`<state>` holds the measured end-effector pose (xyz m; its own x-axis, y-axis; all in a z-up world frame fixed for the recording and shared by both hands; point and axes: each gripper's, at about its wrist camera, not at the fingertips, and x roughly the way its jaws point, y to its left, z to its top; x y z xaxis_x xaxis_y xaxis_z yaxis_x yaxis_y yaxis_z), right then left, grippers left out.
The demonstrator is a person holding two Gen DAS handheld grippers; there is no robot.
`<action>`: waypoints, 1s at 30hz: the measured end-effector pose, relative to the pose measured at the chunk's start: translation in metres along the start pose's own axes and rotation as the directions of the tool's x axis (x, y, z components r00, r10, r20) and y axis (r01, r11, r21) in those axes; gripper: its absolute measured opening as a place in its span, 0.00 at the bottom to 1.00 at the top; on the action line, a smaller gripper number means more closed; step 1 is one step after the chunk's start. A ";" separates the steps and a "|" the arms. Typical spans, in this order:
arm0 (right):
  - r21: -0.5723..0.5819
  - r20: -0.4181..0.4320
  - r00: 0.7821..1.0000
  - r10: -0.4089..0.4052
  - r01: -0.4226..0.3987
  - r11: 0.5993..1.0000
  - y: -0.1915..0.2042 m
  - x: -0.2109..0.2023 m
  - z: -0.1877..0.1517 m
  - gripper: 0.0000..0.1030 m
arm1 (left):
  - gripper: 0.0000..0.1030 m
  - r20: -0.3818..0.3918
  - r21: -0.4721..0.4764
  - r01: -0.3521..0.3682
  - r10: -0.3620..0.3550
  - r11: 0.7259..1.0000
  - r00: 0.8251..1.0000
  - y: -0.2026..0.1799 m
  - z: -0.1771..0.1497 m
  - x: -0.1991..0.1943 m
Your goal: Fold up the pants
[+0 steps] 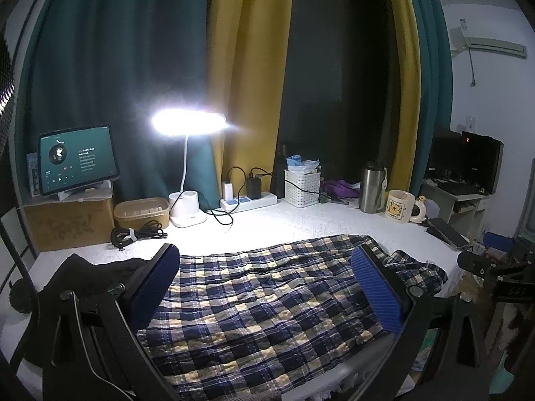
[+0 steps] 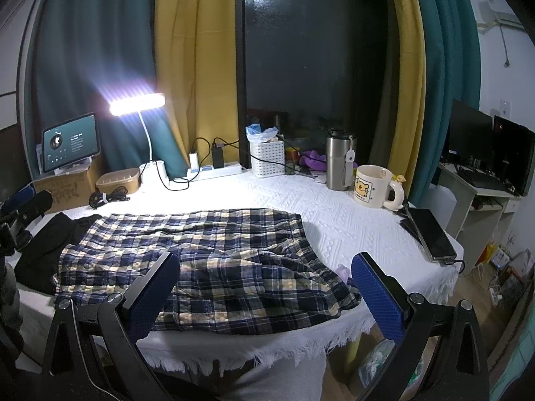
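Two grippers hang above the plaid pants (image 2: 207, 260), each with its blue-padded fingers spread wide and nothing between them: the left gripper (image 1: 267, 284) over the middle of the cloth, the right gripper (image 2: 267, 287) over the near right end. The pants lie flat on the white textured tablecloth (image 2: 351, 220), close to the near fringed edge, their long axis running left to right across the table. The right end is rumpled, with a flap of fabric folded over on itself; the left end lies just beside, perhaps touching, a black garment (image 2: 46, 247).

Readable writing is scarce. The tablet (image 2: 71, 142) on the cardboard box (image 2: 65, 188) shows a music-player screen whose lines of text are too small to read, and dark markings on the box front cannot be made out. The cream mug (image 2: 372, 185) carries a yellow cartoon animal, with tiny lettering beneath it that is illegible. A lit desk lamp (image 2: 137, 103) glares at the far left.
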<state>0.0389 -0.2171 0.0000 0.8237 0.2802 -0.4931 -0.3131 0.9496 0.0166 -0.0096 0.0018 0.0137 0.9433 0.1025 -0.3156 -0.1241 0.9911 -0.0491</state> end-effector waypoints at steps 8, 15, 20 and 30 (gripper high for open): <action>0.001 -0.002 1.000 0.000 0.000 1.000 -0.001 0.000 0.000 1.00 | 0.98 -0.008 0.010 0.006 -0.006 1.000 1.000 -0.004 -0.001 0.000; 0.002 -0.002 1.000 0.000 0.000 1.000 -0.001 -0.001 0.001 1.00 | 0.98 -0.007 0.012 0.004 -0.004 1.000 1.000 -0.004 -0.002 0.000; 0.001 -0.001 1.000 0.000 0.000 1.000 -0.001 -0.001 0.001 1.00 | 0.98 -0.006 0.014 0.004 -0.004 1.000 1.000 -0.004 -0.002 0.001; 0.002 -0.001 1.000 0.000 0.000 1.000 -0.001 -0.001 0.001 1.00 | 0.98 -0.008 0.011 0.005 -0.005 1.000 1.000 -0.004 -0.002 0.000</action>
<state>0.0387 -0.2184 0.0014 0.8230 0.2798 -0.4943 -0.3120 0.9499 0.0182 -0.0095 -0.0022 0.0120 0.9415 0.0968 -0.3229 -0.1158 0.9925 -0.0402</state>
